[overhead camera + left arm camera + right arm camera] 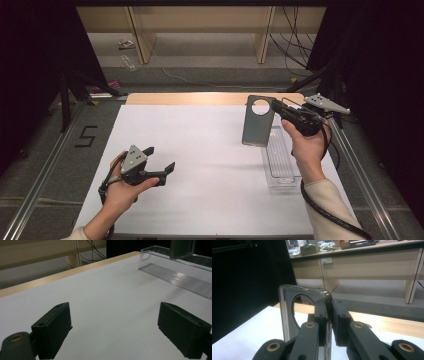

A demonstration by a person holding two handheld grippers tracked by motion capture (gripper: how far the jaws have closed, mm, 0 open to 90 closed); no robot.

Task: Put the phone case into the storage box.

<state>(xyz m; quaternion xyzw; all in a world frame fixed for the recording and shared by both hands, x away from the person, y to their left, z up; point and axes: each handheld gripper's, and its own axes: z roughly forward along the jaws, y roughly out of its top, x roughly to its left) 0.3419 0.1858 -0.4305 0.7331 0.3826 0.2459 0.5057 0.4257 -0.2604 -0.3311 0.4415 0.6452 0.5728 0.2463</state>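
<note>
A grey phone case [258, 121] with a round camera hole hangs upright above the table's right side. My right gripper [278, 107] is shut on its top right edge. In the right gripper view the two jaws pinch the case's rim [325, 296], and the round hole sits left of them. Just below and right of the case lies a clear plastic tray [280, 160]. My left gripper [161, 159] hovers low over the white table at the front left, jaws wide apart with nothing between them. The left gripper view has the tray [175, 277] ahead and the case's lower end [181, 248] above it.
The white sheet [200, 165] covers the table, with a wooden strip [200, 98] along the far edge. Metal rails [360, 170] run along both sides. Beyond the table stand desk legs [140, 35] and loose cables [295, 45] on the floor.
</note>
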